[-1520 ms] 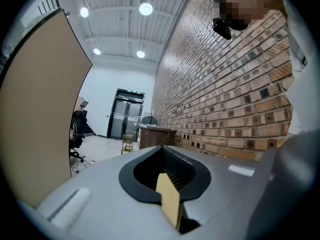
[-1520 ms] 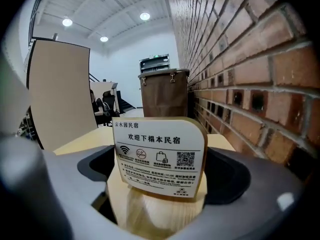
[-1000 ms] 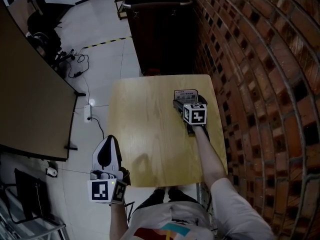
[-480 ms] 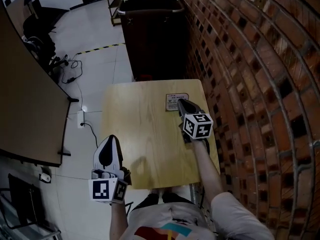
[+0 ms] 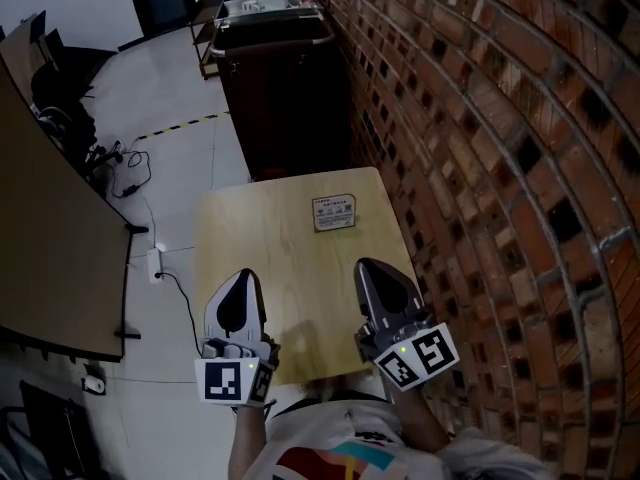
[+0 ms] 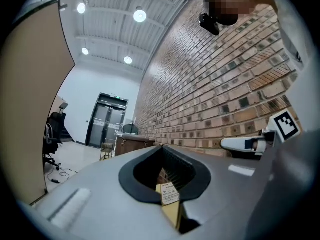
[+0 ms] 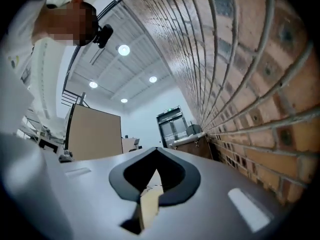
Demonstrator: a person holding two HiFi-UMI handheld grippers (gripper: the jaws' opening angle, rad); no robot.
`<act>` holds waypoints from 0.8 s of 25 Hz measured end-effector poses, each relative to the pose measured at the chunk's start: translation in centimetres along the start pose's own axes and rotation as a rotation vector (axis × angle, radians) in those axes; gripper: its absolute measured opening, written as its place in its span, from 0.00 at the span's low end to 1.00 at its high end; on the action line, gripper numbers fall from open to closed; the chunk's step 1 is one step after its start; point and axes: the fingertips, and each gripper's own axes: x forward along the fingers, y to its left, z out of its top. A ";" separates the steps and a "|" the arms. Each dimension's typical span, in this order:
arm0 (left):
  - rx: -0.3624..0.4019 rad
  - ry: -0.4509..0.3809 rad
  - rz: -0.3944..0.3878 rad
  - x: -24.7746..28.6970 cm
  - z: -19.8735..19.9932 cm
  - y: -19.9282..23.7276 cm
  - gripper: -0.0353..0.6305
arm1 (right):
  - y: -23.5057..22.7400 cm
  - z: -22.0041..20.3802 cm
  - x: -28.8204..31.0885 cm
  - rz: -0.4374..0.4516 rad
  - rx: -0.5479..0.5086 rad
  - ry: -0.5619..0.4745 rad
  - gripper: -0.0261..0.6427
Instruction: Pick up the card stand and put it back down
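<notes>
**A:** Where's the small white printed card stand?

**B:** Sitting at the pale wooden table's far end, so the job's looking done. Left gripper and right gripper are idling at its near edge, both empty and pinched shut. The right's just been closing.

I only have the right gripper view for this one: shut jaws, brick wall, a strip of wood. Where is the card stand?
Observer: The card stand sits on the wooden table, toward its far end, on the side of the brick wall.
Operator: Is the right gripper near it?
Observer: No. The right gripper is over the table's near edge, well apart from the stand. Its jaws have just been closing, with nothing between them.
Operator: And the left one?
Observer: The left gripper is over the near left part of the table, jaws together and empty, also clear of the stand.
</notes>
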 end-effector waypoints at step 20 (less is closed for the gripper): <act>0.028 -0.061 0.027 -2.2 2.6 0.7 0.06 | 1.4 -0.1 -0.7 -0.026 -0.052 0.034 0.04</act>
